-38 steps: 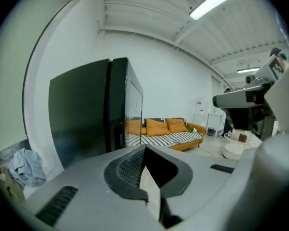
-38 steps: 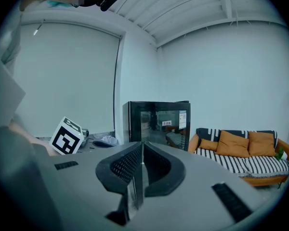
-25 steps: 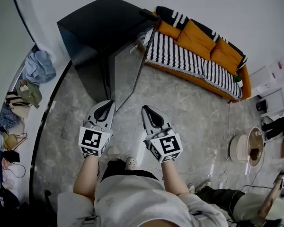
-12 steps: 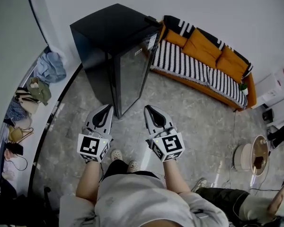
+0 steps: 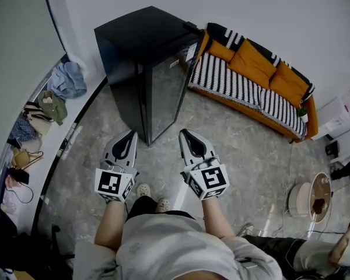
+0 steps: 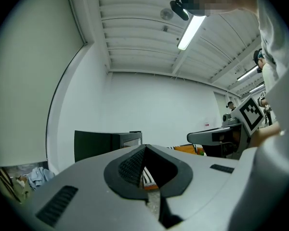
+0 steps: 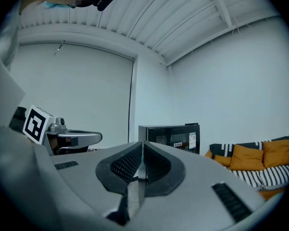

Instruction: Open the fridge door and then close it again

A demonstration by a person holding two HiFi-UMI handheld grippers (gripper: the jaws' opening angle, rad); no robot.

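Observation:
The black fridge stands against the white wall, and its glossy door looks closed. Both grippers hang level in front of it, a short step back and touching nothing. My left gripper is shut and empty; my right gripper is shut and empty beside it. In the left gripper view the shut pads point at the fridge, with the right gripper to the side. The right gripper view shows the fridge straight beyond its closed pads.
An orange sofa with a striped blanket stands right of the fridge. Clothes and bags lie along the left wall. A round appliance and a seated person are at the lower right. Grey stone floor lies between.
The fridge has drawn farther off and shifted right in the head view, as if the person stepped back. Both grippers stayed shut and rose slightly.

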